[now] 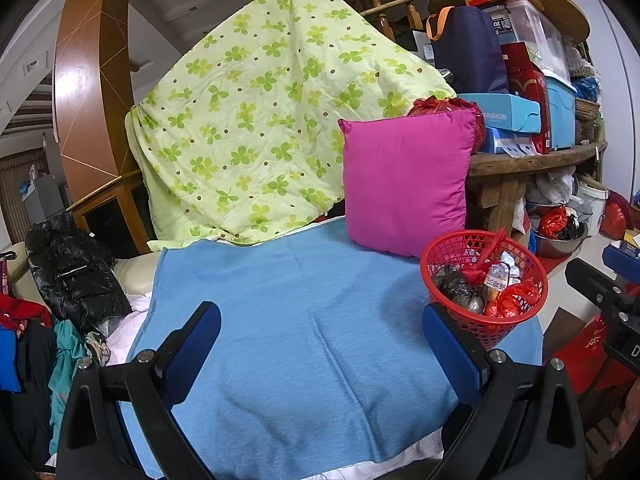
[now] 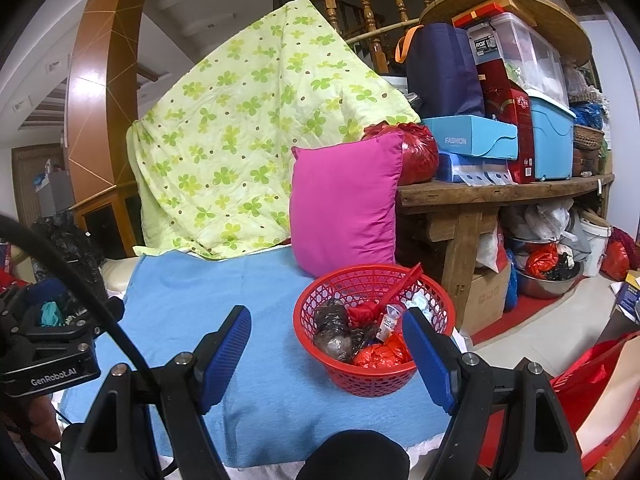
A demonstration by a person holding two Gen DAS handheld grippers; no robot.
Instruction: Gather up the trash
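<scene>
A red plastic basket (image 1: 448,250) (image 2: 320,292) stands on the blue blanket (image 1: 280,320) (image 2: 192,300) at its right side. It holds trash: a dark crumpled bag (image 1: 456,284) (image 2: 334,330), red plastic bags (image 1: 514,300) (image 2: 380,354) and white wrappers (image 1: 502,270). My left gripper (image 1: 320,340) is open and empty above the blanket, left of the basket. My right gripper (image 2: 326,342) is open and empty, its right finger (image 2: 428,360) in front of the basket's near right rim.
A pink cushion (image 1: 406,180) (image 2: 344,204) leans behind the basket. A green clover quilt (image 1: 260,112) (image 2: 240,132) hangs at the back. A wooden bench (image 2: 500,192) with boxes stands right. A black jacket (image 1: 76,272) and clothes lie left. Bags and bowls sit on the floor right.
</scene>
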